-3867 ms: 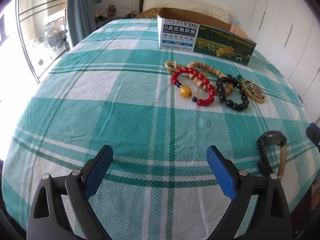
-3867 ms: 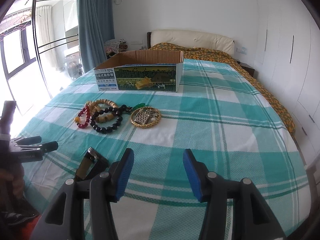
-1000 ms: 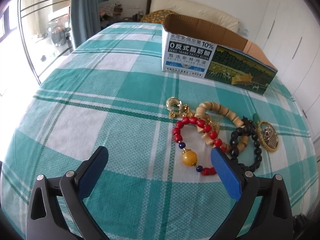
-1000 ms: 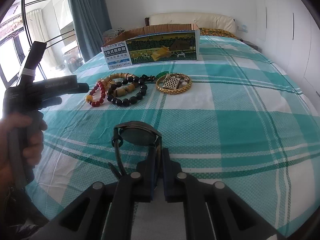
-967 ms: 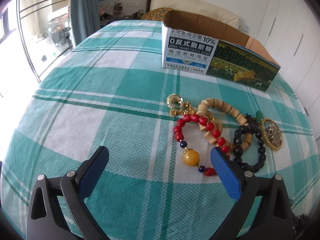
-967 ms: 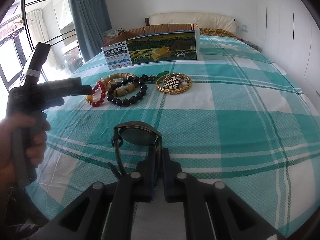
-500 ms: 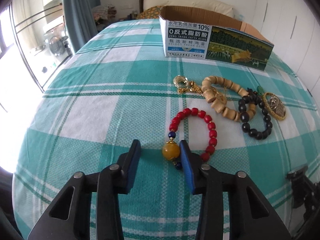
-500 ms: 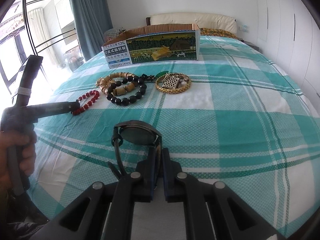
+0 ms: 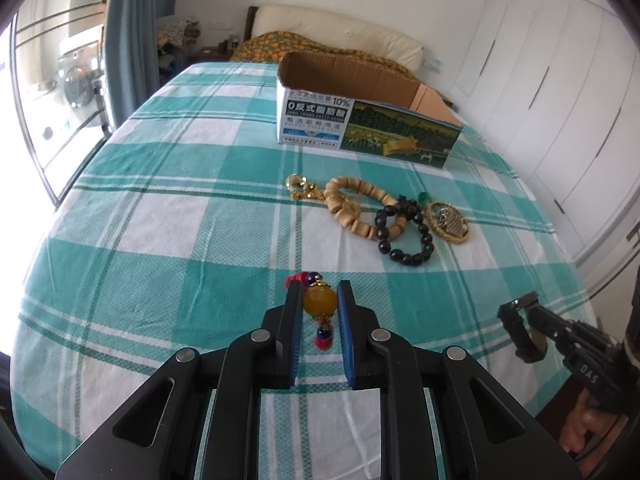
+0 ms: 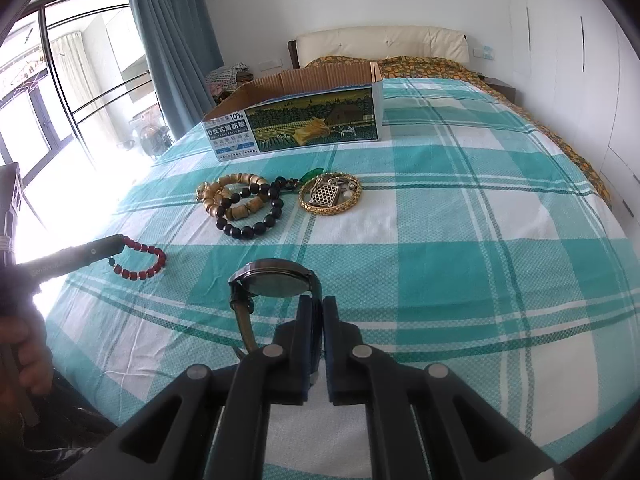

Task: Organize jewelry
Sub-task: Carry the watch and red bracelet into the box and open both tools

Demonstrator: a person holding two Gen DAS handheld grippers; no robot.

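Each gripper, the left gripper [image 9: 319, 300] and the right gripper [image 10: 312, 312], is built of black plastic arms joined by round silver screws behind the jaws; blue pads [image 9: 344, 320] are fitted inside the fingers.

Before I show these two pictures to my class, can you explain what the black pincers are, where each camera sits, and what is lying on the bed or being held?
There is no robot here. A person holds a hand-operated gripper in each hand, and each carries a wide-angle camera looking forward along its two fingers, so you get one picture per hand.

In the left view, the left gripper is closing its blue pads on the amber bead of a red bead bracelet. In the right view, the right gripper is shut on the strap of a wristwatch.

On the teal checked bedspread lie a wooden bead bracelet, a black bead bracelet, a gold bangle with small pieces inside it, and a small gold clasp piece. Behind them stands an open cardboard box, probably where the jewelry goes.
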